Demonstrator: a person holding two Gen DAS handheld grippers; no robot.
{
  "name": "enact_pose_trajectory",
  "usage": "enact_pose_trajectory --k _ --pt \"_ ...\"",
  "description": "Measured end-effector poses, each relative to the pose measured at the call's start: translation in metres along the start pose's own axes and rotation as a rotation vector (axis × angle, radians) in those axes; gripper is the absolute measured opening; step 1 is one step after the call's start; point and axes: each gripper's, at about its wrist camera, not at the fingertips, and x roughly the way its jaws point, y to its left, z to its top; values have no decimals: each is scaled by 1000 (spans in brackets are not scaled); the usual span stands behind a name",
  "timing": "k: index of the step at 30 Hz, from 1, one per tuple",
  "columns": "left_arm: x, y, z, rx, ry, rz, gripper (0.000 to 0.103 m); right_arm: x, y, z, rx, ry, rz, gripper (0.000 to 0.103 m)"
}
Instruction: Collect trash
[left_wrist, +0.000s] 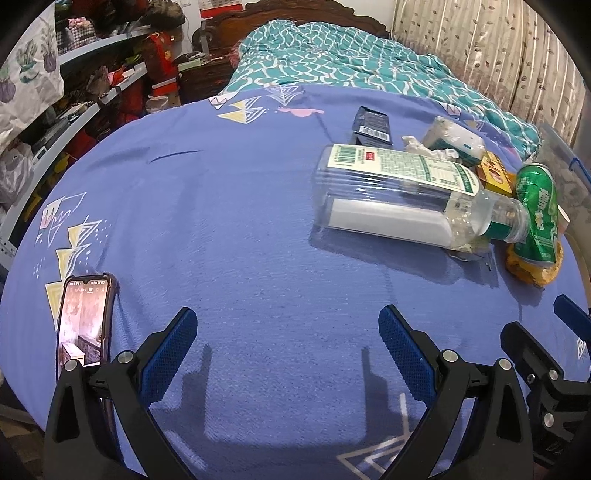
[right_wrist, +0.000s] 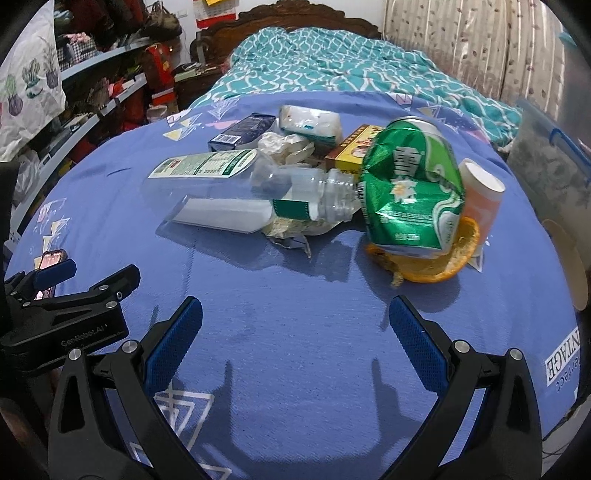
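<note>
Both grippers' fingers (left_wrist: 184, 328) (right_wrist: 402, 317) spread, orange peel (right_wrist: 443, 266) half-hidden under can (right_wrist: 410, 192)

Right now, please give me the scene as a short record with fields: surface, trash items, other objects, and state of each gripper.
surface: blue bedsheet
trash: clear plastic bottle on its side; crushed green can on an orange peel; crumpled tissue; yellow box; dark packet
other: phone lying left
left gripper: open, holding nothing
right gripper: open, holding nothing
</note>
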Motion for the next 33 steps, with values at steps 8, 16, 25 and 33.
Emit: enact_pose_trajectory --k 8,16,25,33 --pt "3 6 4 -3 -6 -18 94 5 -2 -5 23 1 76 100" --pt "-14 -2 20 56 -205 -90 94 -13 -57 -20 128 -125 104 69" --pt "11 -26 45 76 -58 -267 94 -15 -88 25 167 -182 159 46" --pt "14 -13 34 79 -63 -80 94 26 -52 88 75 -102 281 44"
